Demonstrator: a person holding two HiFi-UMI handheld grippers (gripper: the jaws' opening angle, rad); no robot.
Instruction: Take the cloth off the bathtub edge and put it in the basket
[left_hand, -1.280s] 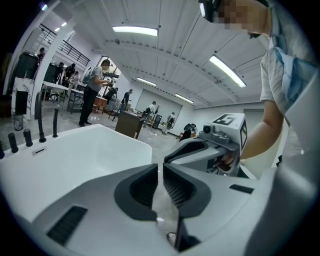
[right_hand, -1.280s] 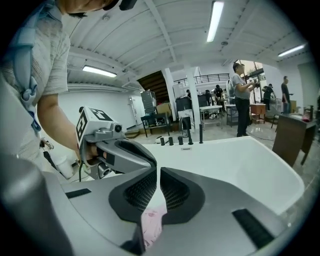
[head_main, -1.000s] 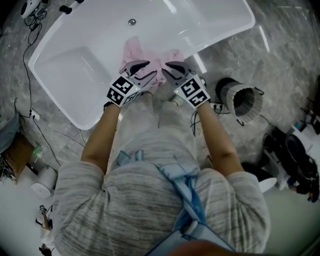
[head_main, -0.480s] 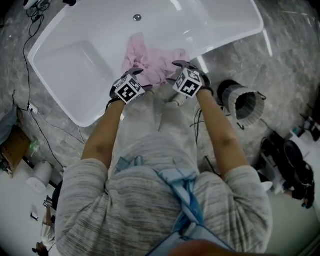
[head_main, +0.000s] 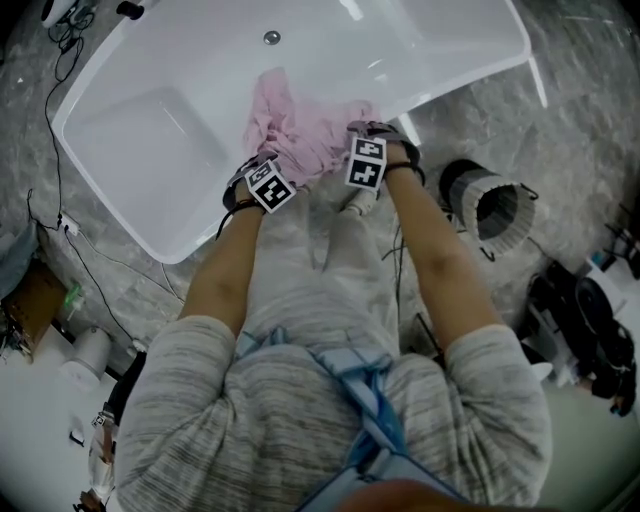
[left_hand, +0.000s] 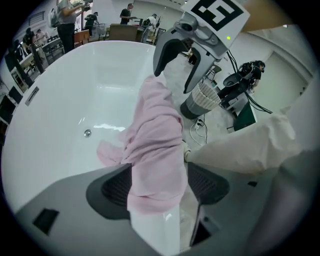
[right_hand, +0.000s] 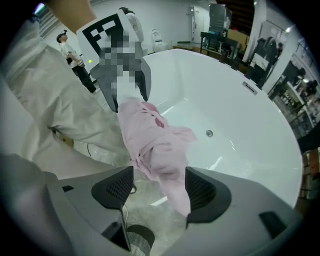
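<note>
A pink cloth (head_main: 300, 130) lies crumpled over the near rim of the white bathtub (head_main: 150, 130), part of it hanging inside. My left gripper (head_main: 264, 182) is at the cloth's left end and my right gripper (head_main: 367, 158) at its right end, facing each other. In the left gripper view the cloth (left_hand: 155, 145) runs between the wide-spread jaws of the left gripper (left_hand: 157, 185), with a gap at the right pad. In the right gripper view the cloth (right_hand: 155, 145) hangs between the spread jaws of the right gripper (right_hand: 159, 189), clear of the left pad. The basket (head_main: 495, 205) stands on the floor to the right.
The tub's drain (head_main: 271, 37) is at the far side. Cables (head_main: 60, 225) trail over the grey marble floor on the left. Dark equipment (head_main: 590, 330) stands at the right, past the basket (left_hand: 200, 100). The person's legs are close against the tub rim.
Both grippers have moved forward from just short of the cloth onto it at the rim and tipped downward. Their jaws now straddle the cloth's two ends.
</note>
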